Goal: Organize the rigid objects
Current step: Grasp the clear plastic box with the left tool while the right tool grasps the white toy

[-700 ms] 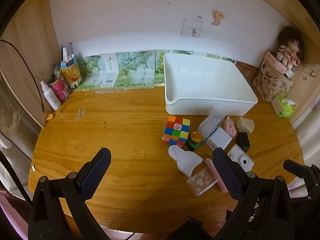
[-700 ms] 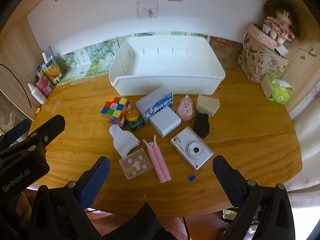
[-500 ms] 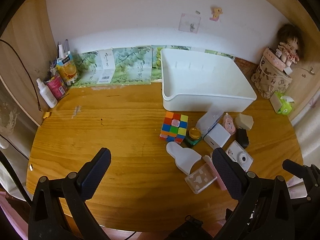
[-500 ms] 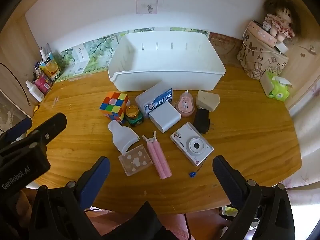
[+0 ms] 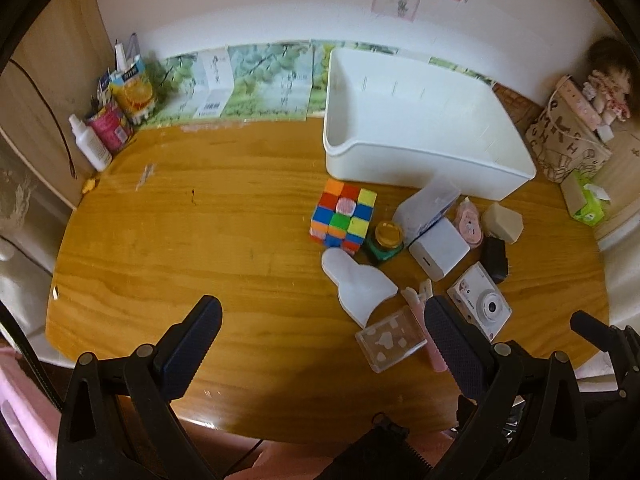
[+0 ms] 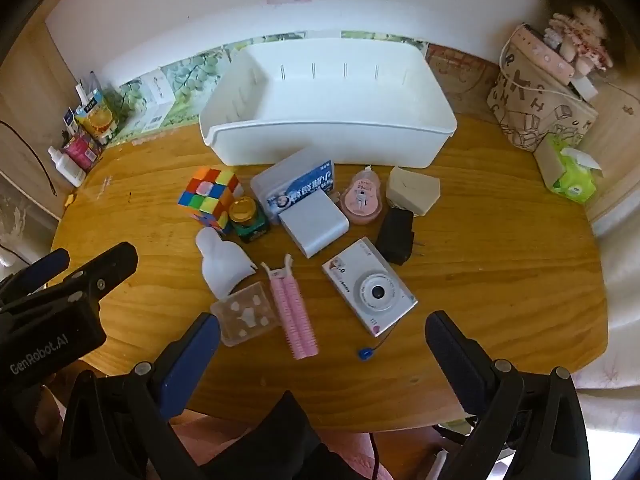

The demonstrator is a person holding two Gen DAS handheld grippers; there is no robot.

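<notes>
A white bin (image 6: 328, 136) (image 5: 416, 168) stands empty at the back of the wooden table. In front of it lies a cluster: a colour cube (image 6: 210, 196) (image 5: 344, 218), a small green jar (image 6: 248, 220), a white box with blue print (image 6: 294, 190), a white charger block (image 6: 314, 222), a white camera (image 6: 370, 286) (image 5: 482, 304), a pink hair roller (image 6: 294, 312), a clear square case (image 6: 246, 314), a white scoop (image 6: 224, 262), a black plug (image 6: 396, 236). My right gripper (image 6: 322, 334) hangs open above the near edge, nothing between its fingers. My left gripper (image 5: 320, 324) is open over bare wood, left of the cluster.
Bottles and cartons (image 5: 116, 116) crowd the back left corner. A patterned bag (image 6: 540, 108) with a doll and a green tissue pack (image 6: 572, 176) sit at the right. Leaf-print boxes (image 5: 248, 88) line the wall. The left half of the table (image 5: 180, 232) is bare wood.
Both views have shifted slightly, with the objects sliding a little lower and left in frame. Neither gripper's opening has changed and no object has moved.
</notes>
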